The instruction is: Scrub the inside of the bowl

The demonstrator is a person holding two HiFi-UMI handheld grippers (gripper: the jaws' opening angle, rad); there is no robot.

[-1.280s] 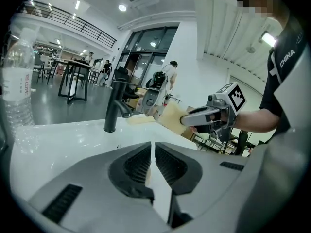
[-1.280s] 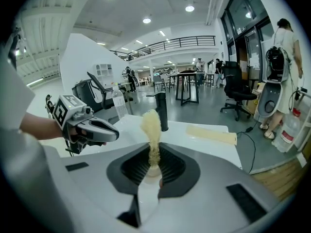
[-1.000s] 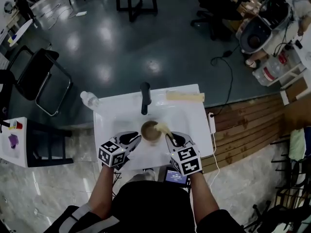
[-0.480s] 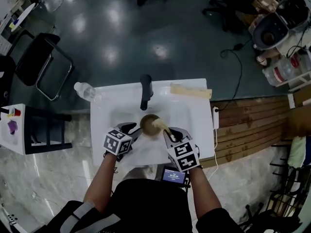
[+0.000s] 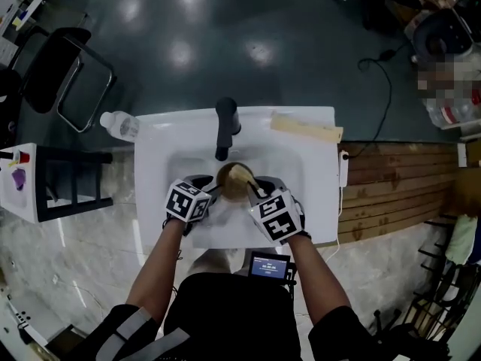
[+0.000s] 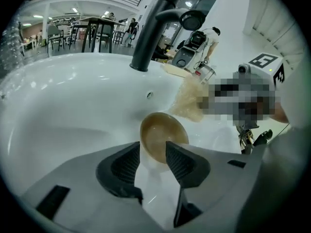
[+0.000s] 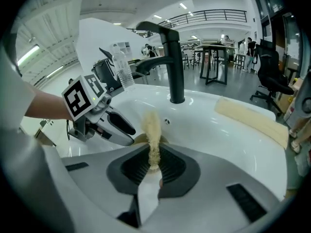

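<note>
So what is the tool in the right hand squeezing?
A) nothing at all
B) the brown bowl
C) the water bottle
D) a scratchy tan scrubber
D: in the right gripper view the right tool is shut on a thin tan scrubber, while the brown bowl sits in the sink, outside its jaws.

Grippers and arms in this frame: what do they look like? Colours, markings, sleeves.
The left gripper and right gripper match: pale grey moulded shells with dark ribbed pads. Each carries a white cube with black square markers. The person wears a dark top; the left sleeve has a pale stripe and the forearms are bare.
</note>
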